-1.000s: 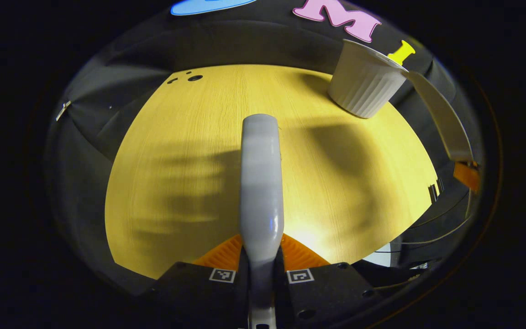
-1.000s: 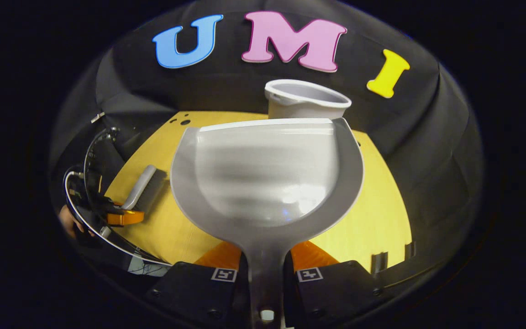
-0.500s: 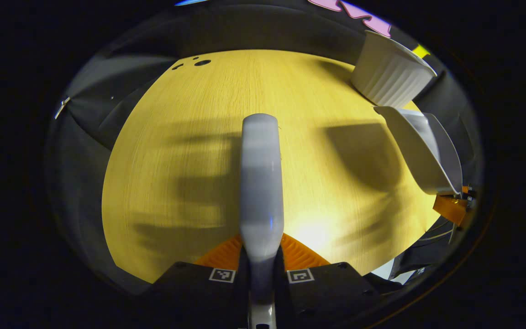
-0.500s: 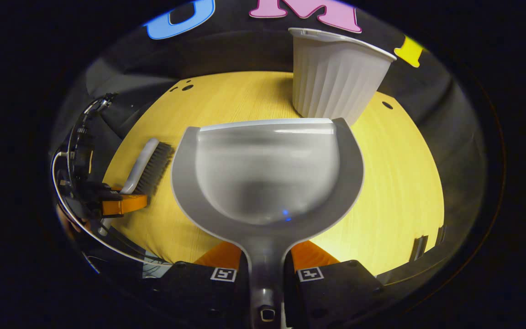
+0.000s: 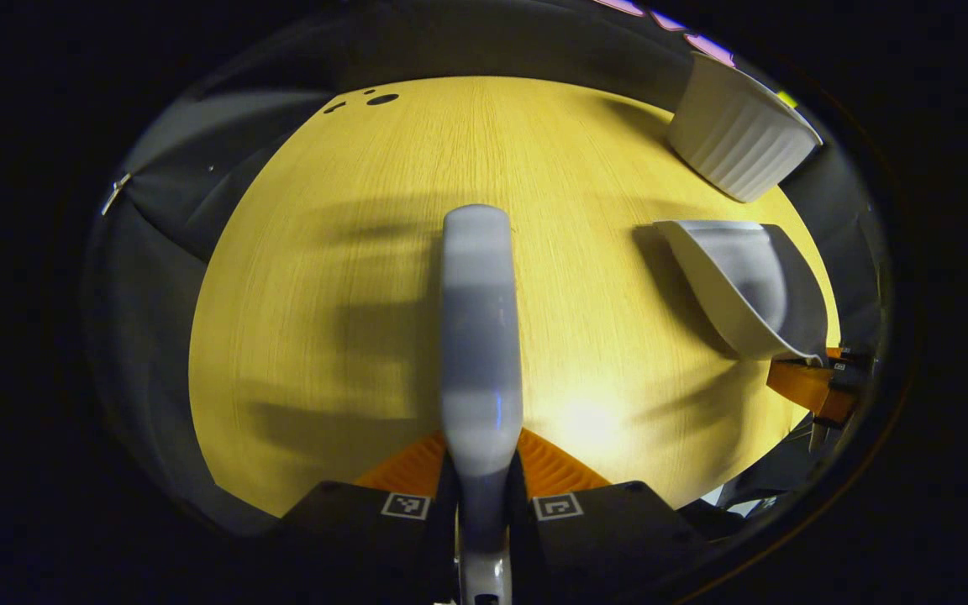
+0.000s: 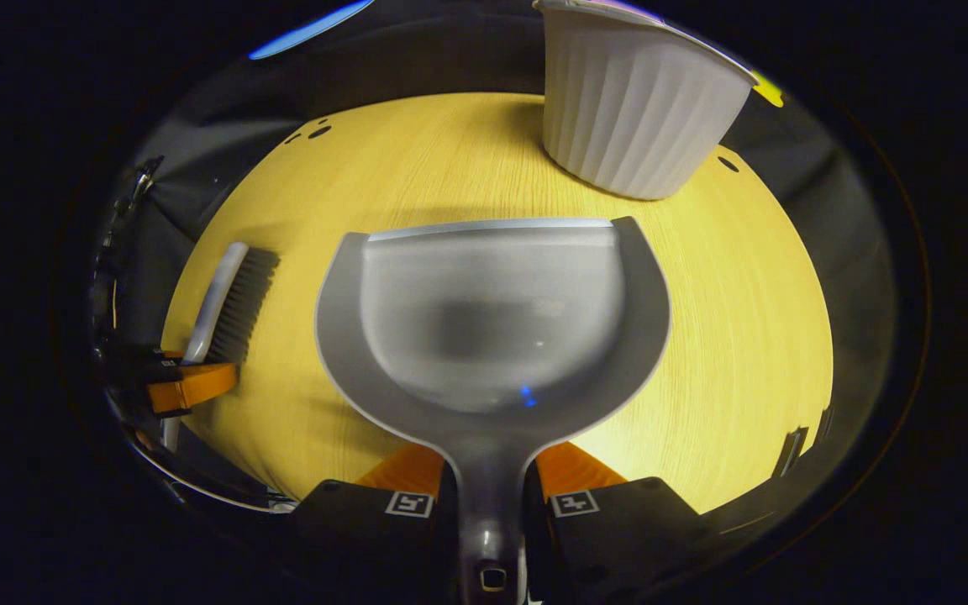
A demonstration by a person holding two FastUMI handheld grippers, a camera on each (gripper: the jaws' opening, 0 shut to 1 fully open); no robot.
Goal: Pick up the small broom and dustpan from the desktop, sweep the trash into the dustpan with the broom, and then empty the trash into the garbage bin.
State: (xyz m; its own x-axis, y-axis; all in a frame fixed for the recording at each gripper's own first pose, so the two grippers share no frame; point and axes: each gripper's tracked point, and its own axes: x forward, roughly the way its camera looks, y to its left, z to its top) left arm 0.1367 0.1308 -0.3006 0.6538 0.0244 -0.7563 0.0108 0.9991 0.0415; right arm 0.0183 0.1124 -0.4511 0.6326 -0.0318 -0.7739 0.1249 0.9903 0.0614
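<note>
Broom (image 5: 479, 336) handle ran straight ahead from the left gripper (image 5: 481, 470), clenched between both fingers with bristles hidden beneath, while the dustpan (image 5: 744, 286) sat to the right over the desktop (image 5: 324, 294) and the garbage bin (image 5: 740, 134) stood far right, its rim cut off. Right gripper (image 6: 488, 487) grasped the dustpan (image 6: 492, 319) by its handle, mouth pointing far toward the garbage bin (image 6: 635, 101) just beyond; the broom (image 6: 228, 298) lay left, and no trash could be made out.
</note>
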